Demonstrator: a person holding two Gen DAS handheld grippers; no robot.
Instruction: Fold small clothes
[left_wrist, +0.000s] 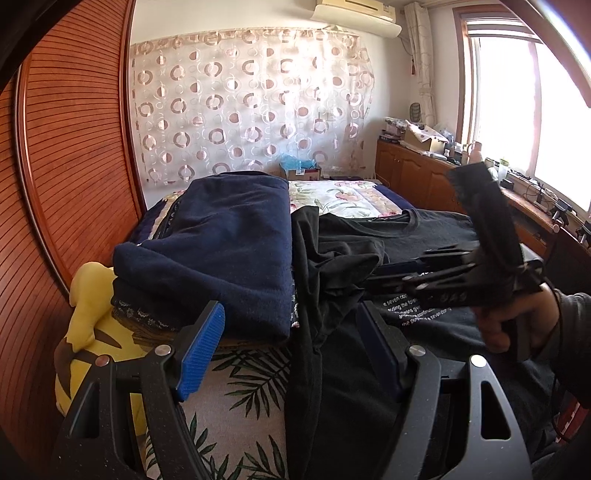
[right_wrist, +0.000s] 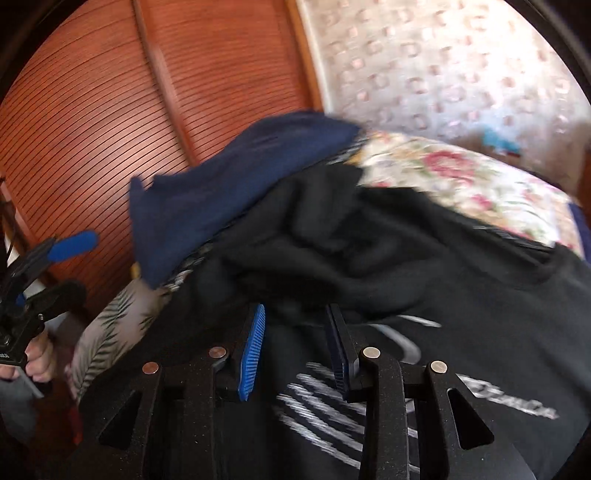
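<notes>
Folding is barely begun: black T-shirt (left_wrist: 424, 229) lies on the bed (left_wrist: 343, 195), one side bunched up. Left gripper (left_wrist: 295, 347) jaws gape around hanging cloth; right gripper (right_wrist: 295, 343) jaws stand apart, ungripping. Next, probably pinch that bunched edge.

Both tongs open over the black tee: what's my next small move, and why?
Probably close the left tongs on the black strip of tee hanging between the pads. The right tongs hover open above the printed chest, gripping nothing, and the fabric by the navy blanket is bunched and needs drawing out.
</notes>
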